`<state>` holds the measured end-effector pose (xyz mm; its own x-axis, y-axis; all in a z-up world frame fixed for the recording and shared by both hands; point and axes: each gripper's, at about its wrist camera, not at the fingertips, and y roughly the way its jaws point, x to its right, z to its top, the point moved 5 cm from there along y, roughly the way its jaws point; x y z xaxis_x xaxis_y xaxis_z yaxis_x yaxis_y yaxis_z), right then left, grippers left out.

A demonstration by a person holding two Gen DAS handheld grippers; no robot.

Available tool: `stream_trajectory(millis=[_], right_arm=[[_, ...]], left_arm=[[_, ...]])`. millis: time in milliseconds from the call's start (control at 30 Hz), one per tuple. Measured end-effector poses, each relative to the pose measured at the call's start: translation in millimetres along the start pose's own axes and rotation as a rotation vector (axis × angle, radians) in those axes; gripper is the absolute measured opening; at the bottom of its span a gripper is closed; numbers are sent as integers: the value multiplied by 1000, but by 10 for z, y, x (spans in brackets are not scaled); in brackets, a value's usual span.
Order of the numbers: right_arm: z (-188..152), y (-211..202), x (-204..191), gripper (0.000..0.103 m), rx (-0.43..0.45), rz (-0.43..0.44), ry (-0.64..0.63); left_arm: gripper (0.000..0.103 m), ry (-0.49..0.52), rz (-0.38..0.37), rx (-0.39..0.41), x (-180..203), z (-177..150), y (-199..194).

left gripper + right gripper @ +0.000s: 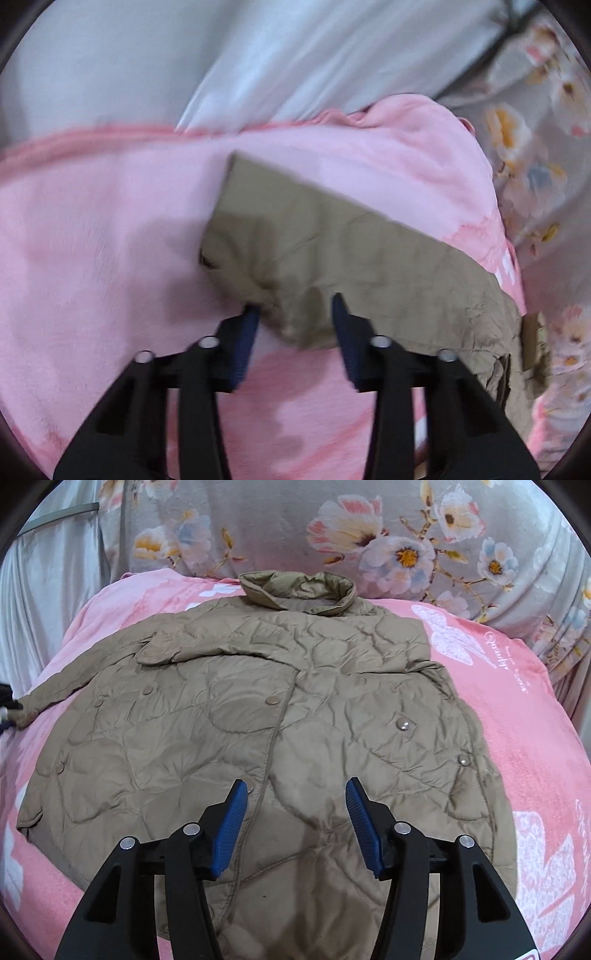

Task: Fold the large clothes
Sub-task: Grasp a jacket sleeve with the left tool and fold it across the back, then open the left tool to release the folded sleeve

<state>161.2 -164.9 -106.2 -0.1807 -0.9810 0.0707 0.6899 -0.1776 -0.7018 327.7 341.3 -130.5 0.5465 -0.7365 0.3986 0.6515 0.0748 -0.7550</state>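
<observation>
A tan quilted jacket (258, 716) with snap buttons lies front up on a pink blanket (517, 720), collar (299, 590) at the far side. Its right sleeve is folded across the chest; its left sleeve (48, 694) stretches out to the left. My right gripper (295, 794) is open and empty above the jacket's lower front. In the left wrist view my left gripper (295, 306) is open, its fingertips at the cuff end of the tan sleeve (332, 258), which lies between the jaws without being clamped.
A grey floral quilt (369, 535) is bunched behind the collar and along the right side (535, 166). A pale grey-blue sheet or curtain (221, 55) hangs beyond the pink blanket (92, 240). My left gripper's tip shows at the left edge of the right wrist view (7, 709).
</observation>
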Motion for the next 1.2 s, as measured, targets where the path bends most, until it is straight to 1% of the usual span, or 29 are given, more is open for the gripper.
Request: stream_trajectory(millis=[33,67,100,133,167,200,267,333,400,467,500,533,600,633,667,700,733,767,800,833,933,967,1033,1067,1133,1200], right_arm=[[4,-2,26,54,1,1,11],[5,-7,61,54,1,5,28],[9,-7,87,55,1,7,40],[13,-4,118,55,0,7,52],[16,0,142,55,0,7,62],[17,9,171,55,-2,6,69],[12,34,222,55,-12,-1,75],[8,29,273,55,-7,-5,86],[6,13,365,55,0,-9,105],[-2,-3,481,55,8,-14,122],[-5,-4,532,55,10,-20,129],[-9,-5,591,55,11,-27,134],[-32,-6,746,55,13,-49,149],[-44,-5,829,55,13,-60,158],[-56,-5,904,55,13,-68,167],[-76,-2,1008,55,11,-80,183],[-95,1,1097,55,8,-89,196],[-117,10,1212,55,4,-101,215],[-124,24,1286,56,2,-107,226],[-134,37,1367,56,-2,-115,240],[-108,80,1544,57,-3,-124,268],[-60,108,1583,58,2,-120,274],[51,158,1588,58,13,-98,275],[163,196,1568,58,27,-71,274],[353,275,1502,58,40,-37,270],[567,373,1411,58,44,6,269]], left_arm=[[7,40,-15,22,157,43,-67],[7,82,-31,46,369,47,-180],[6,135,-66,89,659,55,-346],[5,167,-90,114,855,62,-450],[5,226,-138,147,1217,41,-647],[4,256,-177,164,1428,30,-755],[4,349,-271,198,2008,-133,-1090],[4,442,-365,209,2557,-395,-1367],[4,522,-441,196,3049,-686,-1532],[4,592,-508,157,3493,-1051,-1603],[4,616,-525,141,3678,-1199,-1577],[4,653,-547,117,3882,-1422,-1577],[4,717,-570,58,4178,-1831,-1530],[5,740,-576,28,4247,-1998,-1513],[5,775,-587,-32,4360,-2243,-1419],[11,805,-587,-87,4395,-2442,-1320],[32,833,-581,-140,4387,-2654,-1255],[47,850,-569,-182,4351,-2825,-1180],[73,853,-563,-200,4292,-2936,-1142],[82,842,-567,-203,4171,-3026,-1114],[87,810,-568,-198,3792,-3076,-1067],[87,799,-561,-199,3701,-3070,-1070],[87,746,-516,-181,3454,-2919,-985],[87,727,-483,-161,3357,-2811,-934],[87,715,-419,-118,3156,-2599,-863],[87,707,-359,-79,3043,-2439,-804]])
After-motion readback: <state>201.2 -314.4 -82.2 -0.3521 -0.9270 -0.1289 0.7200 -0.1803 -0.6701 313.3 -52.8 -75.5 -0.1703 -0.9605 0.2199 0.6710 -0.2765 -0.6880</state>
